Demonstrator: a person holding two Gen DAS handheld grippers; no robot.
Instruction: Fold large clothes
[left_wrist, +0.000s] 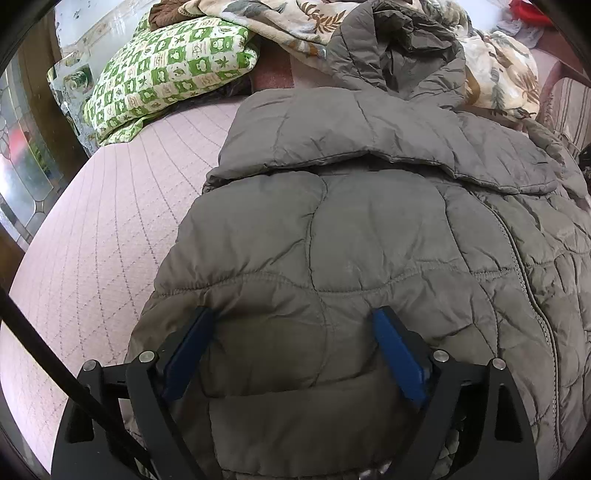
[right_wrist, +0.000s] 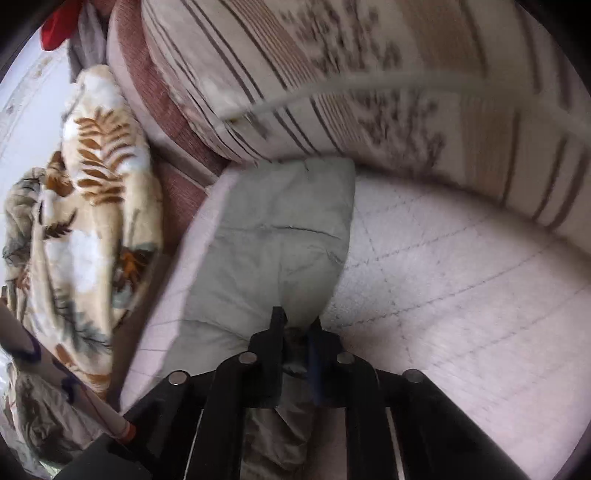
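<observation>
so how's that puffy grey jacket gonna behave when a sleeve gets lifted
The jacket is probably floppy: the sleeve pinched in the right gripper creases and sags. Its quilted fill suggests it is light but bulky. The smooth shell may slip.

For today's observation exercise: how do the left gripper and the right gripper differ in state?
The left gripper has its jaws spread wide over the grey quilted jacket, gripping nothing; the right gripper is closed, pinching a fold of that jacket. The left view is sharp, the right blurred. Both have black frames and blue pads.
</observation>
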